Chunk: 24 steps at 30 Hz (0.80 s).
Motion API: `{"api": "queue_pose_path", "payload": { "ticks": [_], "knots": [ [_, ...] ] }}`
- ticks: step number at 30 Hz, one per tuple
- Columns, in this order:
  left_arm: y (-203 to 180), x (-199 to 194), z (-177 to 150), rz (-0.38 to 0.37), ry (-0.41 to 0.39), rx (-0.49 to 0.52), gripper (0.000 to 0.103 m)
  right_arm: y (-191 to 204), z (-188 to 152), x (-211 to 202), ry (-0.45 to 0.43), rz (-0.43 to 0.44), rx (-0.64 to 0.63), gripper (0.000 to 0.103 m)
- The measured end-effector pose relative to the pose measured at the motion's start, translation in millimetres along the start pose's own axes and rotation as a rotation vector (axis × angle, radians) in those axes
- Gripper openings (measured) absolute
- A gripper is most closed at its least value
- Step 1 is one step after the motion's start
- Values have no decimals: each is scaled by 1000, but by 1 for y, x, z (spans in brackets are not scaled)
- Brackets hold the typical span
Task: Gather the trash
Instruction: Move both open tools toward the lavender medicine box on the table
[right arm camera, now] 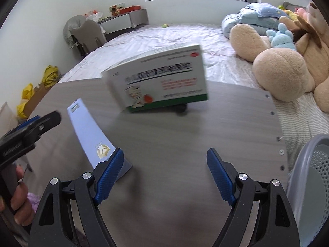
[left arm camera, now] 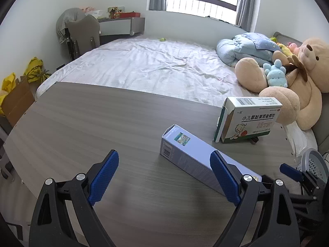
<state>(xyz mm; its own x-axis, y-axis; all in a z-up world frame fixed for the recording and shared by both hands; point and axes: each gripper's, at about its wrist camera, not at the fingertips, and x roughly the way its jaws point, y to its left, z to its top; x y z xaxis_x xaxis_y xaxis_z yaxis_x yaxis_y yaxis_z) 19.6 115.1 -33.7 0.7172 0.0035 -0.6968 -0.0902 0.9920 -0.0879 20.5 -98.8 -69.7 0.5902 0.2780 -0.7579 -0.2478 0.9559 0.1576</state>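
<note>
A long pale blue box [left arm camera: 191,154] lies flat on the grey wooden table [left arm camera: 92,119]; it also shows in the right wrist view [right arm camera: 88,131]. A white and green medicine box [left arm camera: 247,121] stands upright at the table's far right with an end flap open, and appears blurred in the right wrist view [right arm camera: 162,80]. My left gripper [left arm camera: 164,177] is open and empty, its right finger in front of the blue box. My right gripper [right arm camera: 164,175] is open and empty, above the table, with the blue box at its left finger. The left gripper [right arm camera: 30,129] also shows there.
A grey perforated basket [right arm camera: 310,177] sits off the table's right edge, also in the left wrist view [left arm camera: 314,162]. A bed [left arm camera: 154,65] with a big teddy bear [left arm camera: 298,78] lies beyond the table. Yellow bags [left arm camera: 35,70] and a cardboard box stand at left.
</note>
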Motion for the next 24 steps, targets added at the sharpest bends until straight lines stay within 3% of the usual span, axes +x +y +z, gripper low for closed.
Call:
{"api": "queue_pose_path", "payload": {
  "ticks": [8,15,24],
  "knots": [
    [-2,2,0,2,27,-17,89,20,-17,-15,-15,64,-1,79],
    [-21,8,-1,19,64,-16,89,-17,-25,-40,-81,-2,127,79],
    [-41,25,-2,68,126,-29,89,-52,-33,-51,-109,7,224,79]
  ]
}}
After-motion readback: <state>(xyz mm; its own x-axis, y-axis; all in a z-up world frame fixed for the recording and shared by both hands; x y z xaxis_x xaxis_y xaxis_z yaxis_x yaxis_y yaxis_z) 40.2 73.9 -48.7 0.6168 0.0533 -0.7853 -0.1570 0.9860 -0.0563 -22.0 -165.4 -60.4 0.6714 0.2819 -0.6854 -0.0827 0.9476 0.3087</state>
